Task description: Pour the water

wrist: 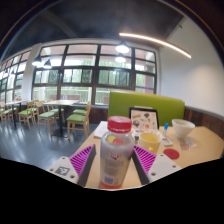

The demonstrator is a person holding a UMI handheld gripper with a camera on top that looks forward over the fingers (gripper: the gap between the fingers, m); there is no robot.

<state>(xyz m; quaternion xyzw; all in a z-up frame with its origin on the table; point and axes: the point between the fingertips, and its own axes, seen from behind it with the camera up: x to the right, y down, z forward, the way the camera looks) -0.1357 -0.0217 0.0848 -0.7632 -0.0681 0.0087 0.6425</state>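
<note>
Large windows backed the pale surface (205,150). The hand-held gripper (117,160) pinched a clear plastic bottle with a red cap (117,150), upright, apparently unopened; pouring into the white bowl (183,128) remained.

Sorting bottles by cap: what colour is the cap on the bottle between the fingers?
Red. The bottle has a red cap, best seen in the gripper view, the only one.

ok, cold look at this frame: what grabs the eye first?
The clear plastic bottle with a red cap, standing between the claw's pink-padded fingers on the table. Whether the pads press on it cannot be told. Just beyond it are a yellow cup and a white bowl, with a green sofa back behind them and big windows further off.
</note>
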